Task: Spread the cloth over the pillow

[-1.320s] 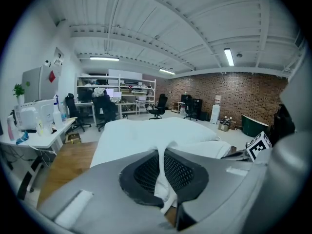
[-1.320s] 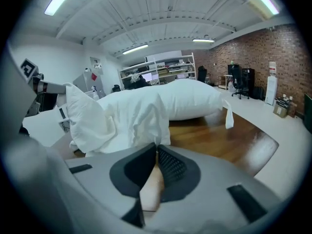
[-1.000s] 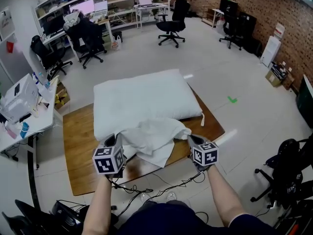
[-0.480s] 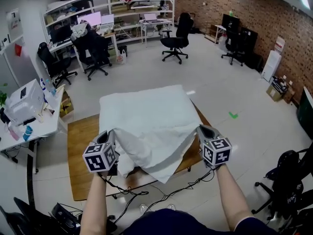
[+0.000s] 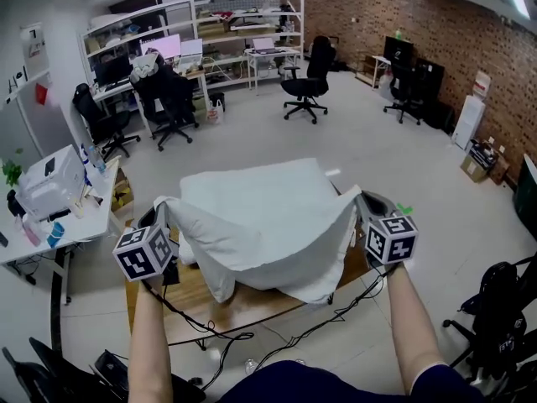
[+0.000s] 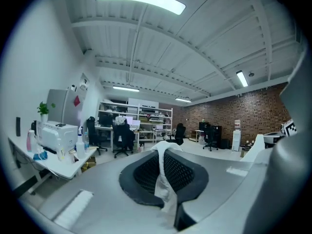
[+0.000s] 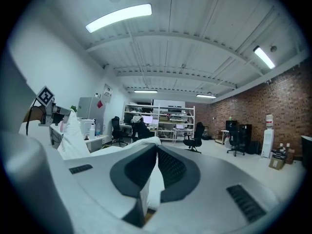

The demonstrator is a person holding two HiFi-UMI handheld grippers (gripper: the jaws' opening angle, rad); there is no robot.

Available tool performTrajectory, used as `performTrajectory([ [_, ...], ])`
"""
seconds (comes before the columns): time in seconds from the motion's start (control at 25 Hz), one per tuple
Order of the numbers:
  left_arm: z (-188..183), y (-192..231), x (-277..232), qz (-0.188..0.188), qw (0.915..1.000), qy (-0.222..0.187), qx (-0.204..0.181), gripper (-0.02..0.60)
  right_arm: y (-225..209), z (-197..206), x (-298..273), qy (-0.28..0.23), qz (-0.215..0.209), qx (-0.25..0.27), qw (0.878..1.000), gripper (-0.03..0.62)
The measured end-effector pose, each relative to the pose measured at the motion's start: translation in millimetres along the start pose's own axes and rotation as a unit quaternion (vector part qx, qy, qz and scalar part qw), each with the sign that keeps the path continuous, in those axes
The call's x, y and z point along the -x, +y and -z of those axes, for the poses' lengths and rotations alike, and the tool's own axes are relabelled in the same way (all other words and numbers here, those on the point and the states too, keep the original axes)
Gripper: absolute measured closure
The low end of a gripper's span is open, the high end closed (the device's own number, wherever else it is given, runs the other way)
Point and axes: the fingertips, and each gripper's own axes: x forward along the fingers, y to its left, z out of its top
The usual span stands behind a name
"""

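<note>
Left gripper (image 6: 163,172): jaws clamped on a corner of the cloth (image 5: 268,225), centre left of the head view
Right gripper (image 7: 153,172): jaws pinched on the opposite corner, centre right
Cloth: white, stretched in the air between both grippers, its near edge sagging mid-frame
Pillow: cannot be told apart behind the raised cloth
Table (image 5: 205,302): wooden top showing below the cloth's hanging edge

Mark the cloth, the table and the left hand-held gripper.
cloth (image 5: 268,229), head view, middle of lifted sheet.
table (image 5: 189,309), head view, bare wood near front edge.
left hand-held gripper (image 6: 164,157), left gripper view, between its jaws.
</note>
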Motion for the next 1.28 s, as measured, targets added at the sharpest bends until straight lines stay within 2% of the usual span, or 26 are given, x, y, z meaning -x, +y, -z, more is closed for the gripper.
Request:
performTrajectory([
  [0.36,-31.3,35.5,13.4,-0.041,0.9991,-0.012,-0.009,0.565,-41.6,-36.9,0.7,-0.017,0.042,0.003,0.999,0.571],
  [0.72,-37.1,65.6,25.9,-0.067,0.9977,-0.008,-0.007,0.565,-75.6,-55.2,1.8,-0.022,0.077,-0.006,0.997,0.571],
  [1.0,-64.9,78.3,42.0,-0.082,0.9960,-0.032,-0.016,0.565,-88.4,-82.1,10.0,-0.044,0.087,-0.003,0.995,0.571],
  [1.28,-82.9,81.5,47.0,-0.088,0.9953,-0.038,-0.020,0.565,-92.5,-96.4,10.2,-0.052,0.086,-0.001,0.995,0.571],
])
